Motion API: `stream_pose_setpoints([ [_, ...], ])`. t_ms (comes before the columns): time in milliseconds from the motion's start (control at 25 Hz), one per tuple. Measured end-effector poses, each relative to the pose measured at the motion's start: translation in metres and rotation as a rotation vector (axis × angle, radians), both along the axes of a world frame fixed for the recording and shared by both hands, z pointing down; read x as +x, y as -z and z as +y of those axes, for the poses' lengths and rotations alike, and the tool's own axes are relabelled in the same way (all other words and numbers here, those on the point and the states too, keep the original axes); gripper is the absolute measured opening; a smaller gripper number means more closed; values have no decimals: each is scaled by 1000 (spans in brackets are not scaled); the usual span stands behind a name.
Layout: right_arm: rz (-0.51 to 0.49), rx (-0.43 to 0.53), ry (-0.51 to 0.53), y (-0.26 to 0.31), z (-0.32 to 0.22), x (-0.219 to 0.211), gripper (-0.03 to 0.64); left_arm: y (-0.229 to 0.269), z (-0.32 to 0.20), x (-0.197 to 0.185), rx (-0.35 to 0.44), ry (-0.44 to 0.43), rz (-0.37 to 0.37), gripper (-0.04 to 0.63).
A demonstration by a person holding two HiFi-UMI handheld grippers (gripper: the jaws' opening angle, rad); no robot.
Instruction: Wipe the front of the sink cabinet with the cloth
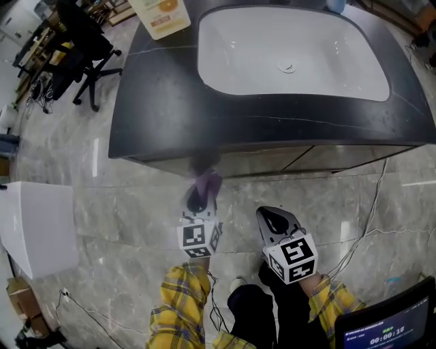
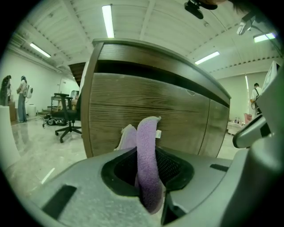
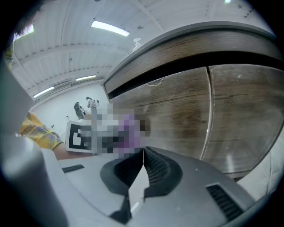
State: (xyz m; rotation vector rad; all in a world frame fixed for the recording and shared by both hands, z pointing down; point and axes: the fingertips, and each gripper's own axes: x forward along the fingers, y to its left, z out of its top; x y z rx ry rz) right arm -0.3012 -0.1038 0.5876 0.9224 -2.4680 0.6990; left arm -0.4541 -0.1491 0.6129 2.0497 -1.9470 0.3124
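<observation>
Cloth, one purple piece, sits clamped in left gripper before sink cabinet; right gripper closed, empty.

The grey tiled floor is carrying the sink cabinet, with a black office chair off its left end, a white box and loose cables. A bottle is standing on the cabinet's dark countertop.

Bright ceiling tubes, dark fisheye edges, cloth blurred.
</observation>
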Motion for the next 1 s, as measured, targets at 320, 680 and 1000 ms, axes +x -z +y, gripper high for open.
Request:
stream_pose_setpoints([
  [320,-10,5,-98,4,-17,48,5,0,-20,71,17,-127,-35,81],
  [680,-16,-27,-204,-8,-21,99,5,-3,-38,136,15,-225,-15,81],
  [1000,-6,-32,-278,-11,-22,139,5,-7,-48,188,12,-308,3,81],
])
